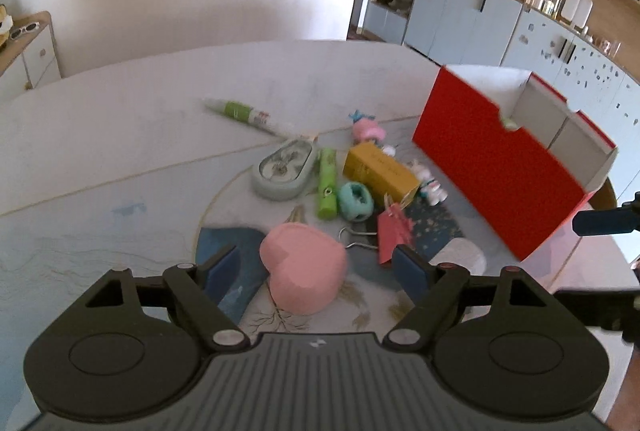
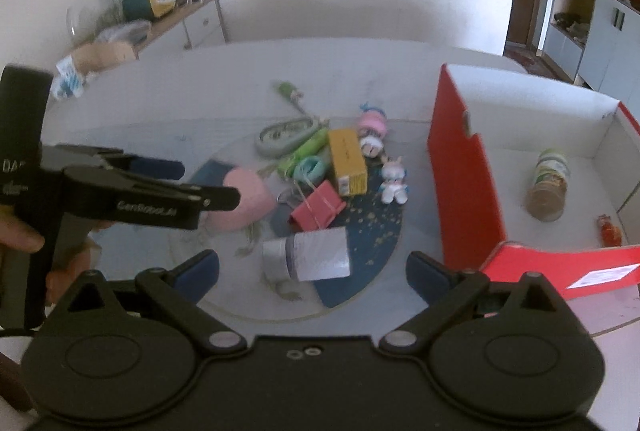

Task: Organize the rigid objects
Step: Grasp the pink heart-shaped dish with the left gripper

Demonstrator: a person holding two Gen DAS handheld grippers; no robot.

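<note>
A pink heart-shaped box (image 1: 304, 267) lies on the round table between the pads of my left gripper (image 1: 316, 267), which is open and clear of it on both sides. In the right wrist view that left gripper (image 2: 208, 183) reaches in from the left, level with the heart box (image 2: 244, 203). A white and silver bottle (image 2: 308, 255) lies on its side between the wide-spread fingers of my open right gripper (image 2: 314, 271). Beyond are a yellow carton (image 1: 376, 171), a green tube (image 1: 326, 183), a teal ring (image 1: 354, 201) and a small red gift bag (image 1: 394, 235).
An open red box (image 2: 460, 175) stands at the right with a spice jar (image 2: 548, 187) and a small red item (image 2: 608, 231) inside. A grey oval case (image 1: 282, 171), a binder clip (image 1: 356, 237), bunny figures (image 1: 430, 187), a pink doll (image 1: 368, 129) and a glue pen (image 1: 244, 113) lie around.
</note>
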